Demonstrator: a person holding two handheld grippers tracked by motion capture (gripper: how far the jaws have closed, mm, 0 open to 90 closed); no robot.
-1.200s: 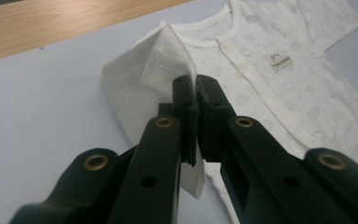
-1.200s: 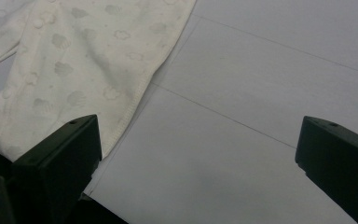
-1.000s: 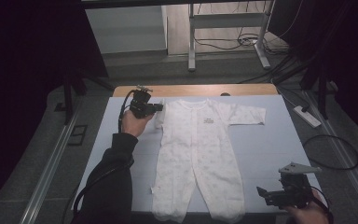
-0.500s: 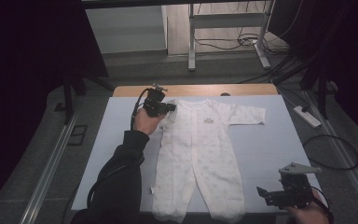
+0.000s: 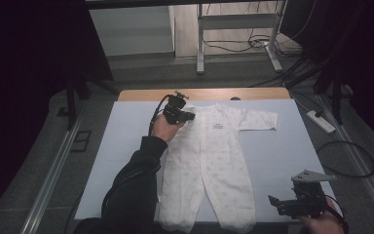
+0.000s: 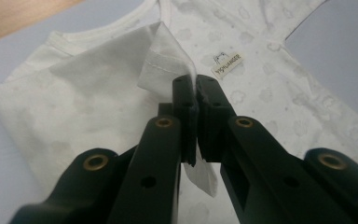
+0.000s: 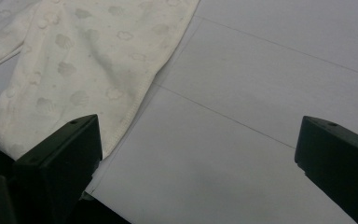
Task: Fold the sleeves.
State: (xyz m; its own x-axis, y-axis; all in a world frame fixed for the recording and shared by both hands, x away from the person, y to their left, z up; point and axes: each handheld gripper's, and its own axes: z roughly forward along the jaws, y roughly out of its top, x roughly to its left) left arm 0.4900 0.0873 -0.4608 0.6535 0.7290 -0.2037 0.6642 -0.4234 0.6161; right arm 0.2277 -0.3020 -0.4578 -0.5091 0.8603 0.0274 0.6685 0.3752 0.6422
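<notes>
The left tool [image 6: 193, 100] is clenched on the sleeve cuff of the white cloud-print baby romper [image 5: 209, 165], folding it across the chest (one sleeve in hand). The far sleeve and legs lie flat on the pale blue tabletop [image 5: 121, 146]. The right tool [image 5: 299, 207] waits released beside the leg hem.

The left tongs [image 5: 191, 116] are matt black, a compact body with a black cable looping from the back toward the wrist, and the arm behind them wears a dark, long sleeve [image 5: 131, 187] with faint paler seams. Seen close, their jaws are flat black bars set with brass-coloured rivets and small round holes. The right tongs [image 5: 274, 202] are black too, topped with a grey three-cornered plate [image 5: 312, 176], their blocky jaw tips squared off.
</notes>
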